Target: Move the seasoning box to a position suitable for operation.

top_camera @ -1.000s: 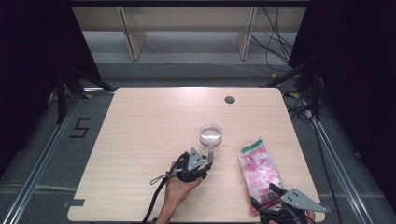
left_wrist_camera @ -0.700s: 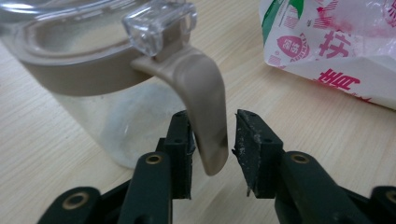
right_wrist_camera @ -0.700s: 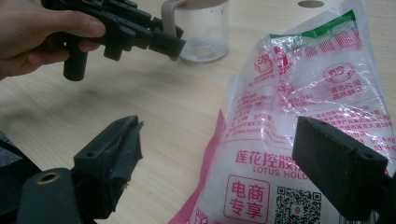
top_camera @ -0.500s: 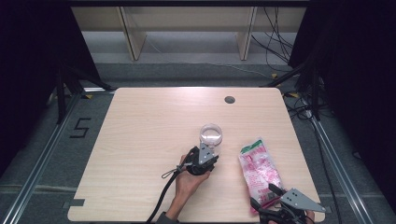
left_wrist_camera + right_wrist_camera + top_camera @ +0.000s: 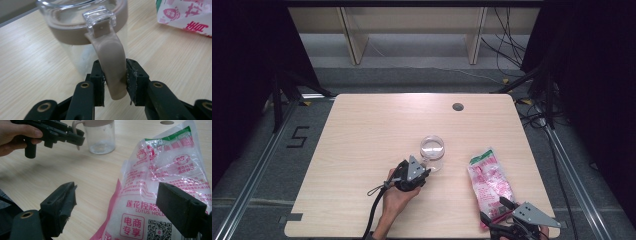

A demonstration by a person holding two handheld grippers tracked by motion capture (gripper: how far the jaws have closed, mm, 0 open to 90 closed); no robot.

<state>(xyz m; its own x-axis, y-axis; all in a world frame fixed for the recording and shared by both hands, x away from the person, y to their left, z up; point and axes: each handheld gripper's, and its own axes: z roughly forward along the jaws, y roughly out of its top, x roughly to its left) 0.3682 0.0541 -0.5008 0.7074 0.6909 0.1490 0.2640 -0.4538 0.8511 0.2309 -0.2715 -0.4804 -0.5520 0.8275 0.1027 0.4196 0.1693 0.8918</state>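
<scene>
Meanwhile the left claw clamps the cup handle (pink bag nearby), right claw apart.

Bright overhead light on table, glare near far edge; dark surroundings. Soft shadows. Jar close-up slightly blurred at top.

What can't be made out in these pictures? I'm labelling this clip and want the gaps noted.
- Jar: its base is hidden in the left gripper view behind the left gripper and the handle; whether it holds anything can't be told.
- Bag: cut off by the bottom edge of the right gripper view; the small print is too fine to read.
- Right gripper: partly cut off by the high view's bottom edge.
</scene>
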